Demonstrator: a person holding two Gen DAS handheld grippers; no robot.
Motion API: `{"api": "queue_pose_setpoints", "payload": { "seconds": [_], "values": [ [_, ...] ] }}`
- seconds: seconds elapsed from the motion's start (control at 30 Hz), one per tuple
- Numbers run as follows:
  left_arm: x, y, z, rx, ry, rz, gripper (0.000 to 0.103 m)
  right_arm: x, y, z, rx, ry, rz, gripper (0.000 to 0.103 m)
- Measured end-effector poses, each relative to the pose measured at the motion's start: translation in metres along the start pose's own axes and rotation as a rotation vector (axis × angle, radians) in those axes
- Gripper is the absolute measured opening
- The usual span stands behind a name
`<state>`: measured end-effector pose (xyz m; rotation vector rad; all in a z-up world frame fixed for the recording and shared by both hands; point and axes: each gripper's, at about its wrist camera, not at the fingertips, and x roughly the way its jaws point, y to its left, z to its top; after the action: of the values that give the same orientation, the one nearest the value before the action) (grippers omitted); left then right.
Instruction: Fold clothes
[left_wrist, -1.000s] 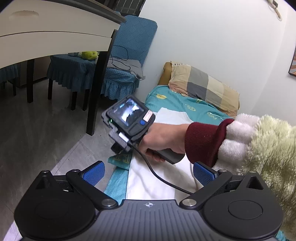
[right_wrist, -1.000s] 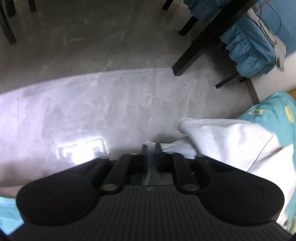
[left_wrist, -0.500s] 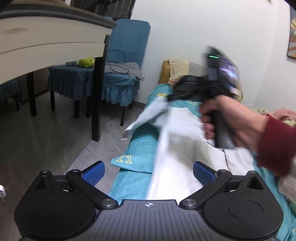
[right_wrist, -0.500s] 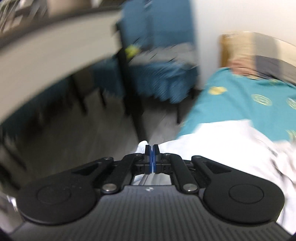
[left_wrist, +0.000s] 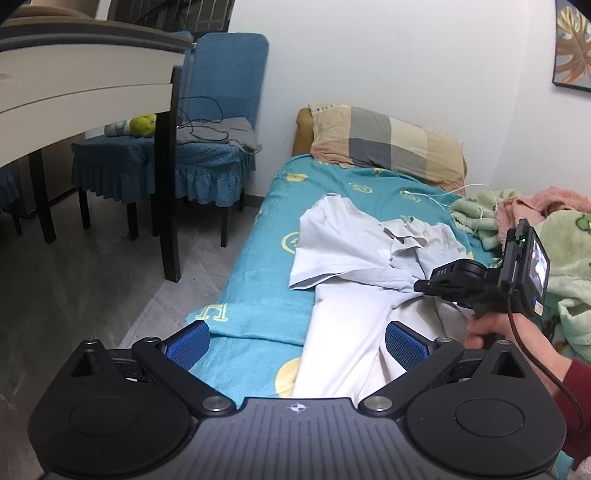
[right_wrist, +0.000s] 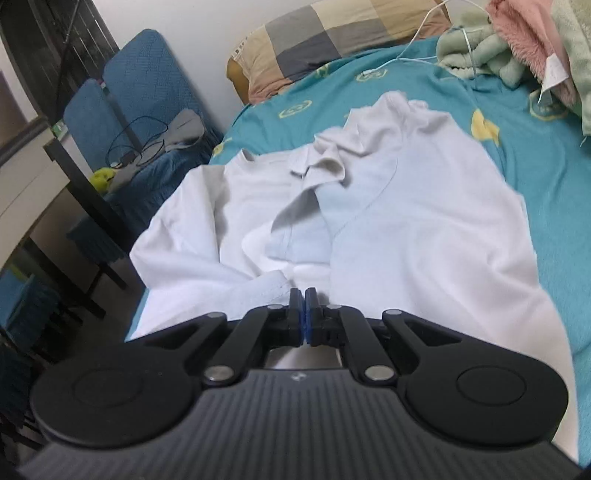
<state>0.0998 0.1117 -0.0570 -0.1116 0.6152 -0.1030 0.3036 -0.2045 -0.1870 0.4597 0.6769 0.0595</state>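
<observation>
Teal-sheeted bed (left_wrist: 258, 266): white shirt (left_wrist: 343, 258), plaid pillow (left_wrist: 388, 147), fleece blankets (left_wrist: 554, 236), cable (left_wrist: 443, 195).

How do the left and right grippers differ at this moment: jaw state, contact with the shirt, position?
The left gripper has its jaws spread wide, while the right gripper has its jaws pressed together. The left one grips nothing, its blue pads apart above the white shirt; the right one's tips sit at a fold of the shirt, though a pinch cannot be confirmed. Both are black with blue pads and point along the bed.
</observation>
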Motion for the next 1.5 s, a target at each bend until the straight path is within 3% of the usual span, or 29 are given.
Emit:
{"api": "queue_pose_setpoints", "payload": {
  "seconds": [0.23, 0.5, 0.57, 0.6, 0.63, 0.7, 0.8, 0.97, 1.07, 1.23, 1.37, 1.5],
  "values": [
    [0.004, -0.008, 0.004, -0.010, -0.018, -0.016, 0.102, -0.029, 0.017, 0.008, -0.014, 0.036, 0.017, 0.007],
    [-0.016, -0.019, 0.001, 0.023, -0.058, -0.036, 0.102, -0.143, 0.036, 0.008, -0.143, 0.004, 0.008, 0.010],
    [-0.020, -0.023, 0.001, 0.028, -0.055, -0.046, 0.102, -0.176, 0.039, 0.004, -0.165, -0.011, 0.015, 0.029],
    [-0.022, -0.024, 0.001, 0.028, -0.056, -0.052, 0.102, -0.191, 0.039, 0.001, -0.171, -0.029, 0.022, 0.052],
    [-0.025, -0.026, 0.001, 0.029, -0.062, -0.058, 0.102, -0.207, 0.039, -0.003, -0.178, -0.048, 0.030, 0.068],
    [-0.029, -0.029, 0.000, 0.041, -0.073, -0.058, 0.102, -0.236, 0.039, -0.012, -0.200, -0.091, 0.041, 0.076],
    [-0.032, -0.033, 0.000, 0.037, -0.070, -0.067, 0.102, -0.261, 0.037, -0.029, -0.235, -0.125, 0.046, 0.075],
    [-0.023, -0.026, 0.004, -0.067, -0.035, -0.103, 0.102, -0.271, 0.029, -0.048, -0.217, -0.128, 0.070, 0.075],
    [0.003, -0.020, 0.015, -0.154, 0.023, -0.123, 0.102, -0.271, 0.023, -0.045, -0.196, -0.124, 0.103, 0.075],
    [0.077, 0.000, 0.034, -0.371, 0.122, -0.160, 0.100, -0.255, -0.002, -0.035, -0.138, -0.138, 0.065, 0.075],
    [0.145, 0.022, 0.038, -0.546, 0.182, -0.142, 0.097, -0.233, -0.025, -0.031, -0.078, -0.106, 0.037, 0.075],
    [0.199, 0.039, 0.035, -0.650, 0.222, -0.120, 0.089, -0.209, -0.035, -0.025, -0.061, -0.094, 0.030, 0.075]
  ]
}}
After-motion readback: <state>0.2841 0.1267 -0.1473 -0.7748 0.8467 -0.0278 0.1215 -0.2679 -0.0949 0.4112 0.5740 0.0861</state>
